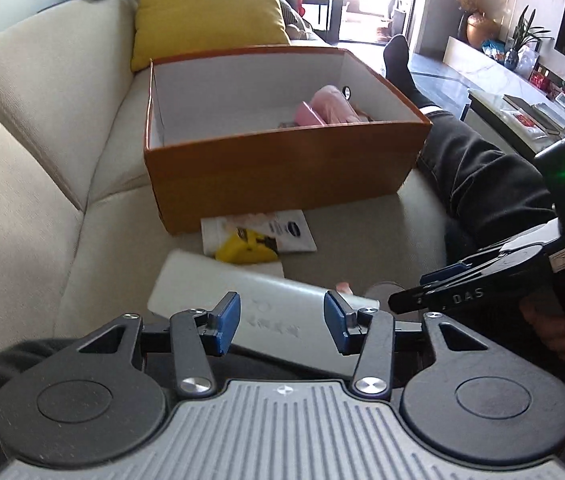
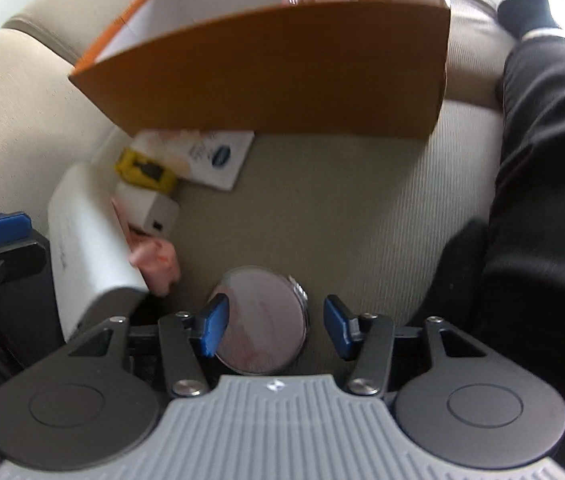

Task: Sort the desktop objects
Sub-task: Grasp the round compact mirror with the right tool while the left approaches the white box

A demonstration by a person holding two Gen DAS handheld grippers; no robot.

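In the left wrist view my left gripper [image 1: 282, 320] stands open above a flat white case [image 1: 218, 284] lying on the sofa seat, its pads clear of it. My right gripper [image 2: 276, 326] is open around a round silver compact mirror [image 2: 262, 312] that lies flat on the seat. Its left pad overlaps the mirror's rim and its right pad stands apart from it. An orange cardboard box [image 1: 286, 176] [image 2: 282, 80] sits behind, with pink items [image 1: 330, 108] inside. A yellow object [image 2: 144, 170], a small white charger [image 2: 150, 212], a pink thing [image 2: 158, 260] and a leaflet [image 2: 218, 156] lie in front of the box.
A beige sofa [image 1: 42, 152] carries everything, with a yellow cushion [image 1: 206, 12] behind the box. A person's leg in black trousers [image 1: 482, 176] [image 2: 542, 160] stretches along the right side. A low table [image 1: 522, 116] and a TV shelf stand further right.
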